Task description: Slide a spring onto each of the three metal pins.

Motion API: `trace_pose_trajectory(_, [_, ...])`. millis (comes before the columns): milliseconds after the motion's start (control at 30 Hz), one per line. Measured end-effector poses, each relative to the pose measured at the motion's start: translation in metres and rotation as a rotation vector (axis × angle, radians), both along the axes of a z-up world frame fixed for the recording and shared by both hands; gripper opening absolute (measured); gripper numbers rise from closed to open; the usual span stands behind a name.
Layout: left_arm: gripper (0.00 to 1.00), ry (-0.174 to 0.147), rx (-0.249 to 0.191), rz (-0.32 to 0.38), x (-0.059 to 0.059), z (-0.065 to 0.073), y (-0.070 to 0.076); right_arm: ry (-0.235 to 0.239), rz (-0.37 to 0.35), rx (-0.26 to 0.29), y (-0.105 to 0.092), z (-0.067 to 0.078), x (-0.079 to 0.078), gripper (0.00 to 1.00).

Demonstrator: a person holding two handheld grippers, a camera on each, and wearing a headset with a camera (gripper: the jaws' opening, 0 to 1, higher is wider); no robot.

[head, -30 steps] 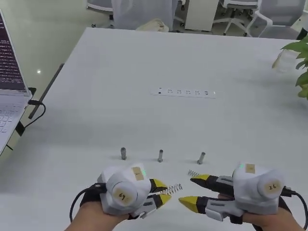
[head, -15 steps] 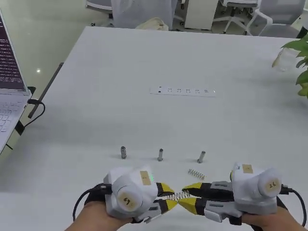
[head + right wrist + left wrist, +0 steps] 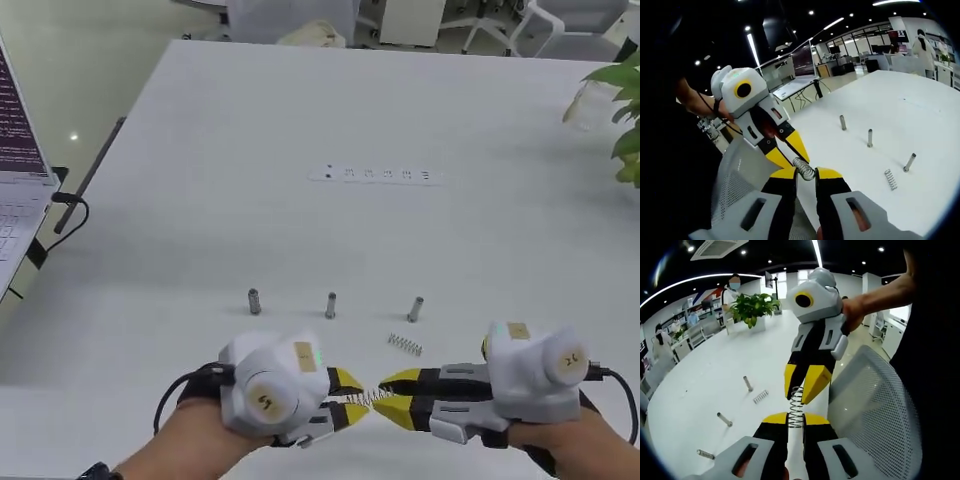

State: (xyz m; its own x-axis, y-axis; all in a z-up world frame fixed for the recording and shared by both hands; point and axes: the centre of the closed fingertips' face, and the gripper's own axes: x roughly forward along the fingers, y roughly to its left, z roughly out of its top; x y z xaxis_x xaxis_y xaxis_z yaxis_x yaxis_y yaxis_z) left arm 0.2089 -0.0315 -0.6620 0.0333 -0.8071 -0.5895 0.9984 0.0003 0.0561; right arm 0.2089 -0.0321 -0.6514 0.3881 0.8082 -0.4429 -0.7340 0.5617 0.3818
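Left claw (image 3: 796, 418) and right claw (image 3: 806, 173) each pinch one end of a spring (image 3: 368, 397) above the desk (image 3: 300, 120), short of the pins (image 3: 331, 305); light and bendy, it likely needs a gentle end grip.

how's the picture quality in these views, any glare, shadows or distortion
Head view: soft, even light, table bright but not blown out, faint shadows by the pins. Left gripper view: strong fisheye bending, spring sharp at centre, ceiling lights glare a little. Right gripper view: same bending, dim surroundings, softer toward the edges.
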Motion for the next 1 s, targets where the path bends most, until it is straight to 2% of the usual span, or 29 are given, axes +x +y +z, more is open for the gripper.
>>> trace_pose_trajectory(67, [0.02,0.005,-0.001,-0.003,-0.001,0.000,0.000,0.000,0.002,0.003,0.001,0.001,0.000,0.11])
trace_pose_trajectory(533, [0.03,-0.015,0.004,-0.010,0.001,0.001,0.001,-0.006,0.017,-0.031,0.001,0.001,0.002,0.10])
trace_pose_trajectory(1000, [0.02,-0.014,-0.036,-0.001,0.006,0.009,-0.013,-0.060,0.090,-0.126,0.006,0.023,0.009,0.09])
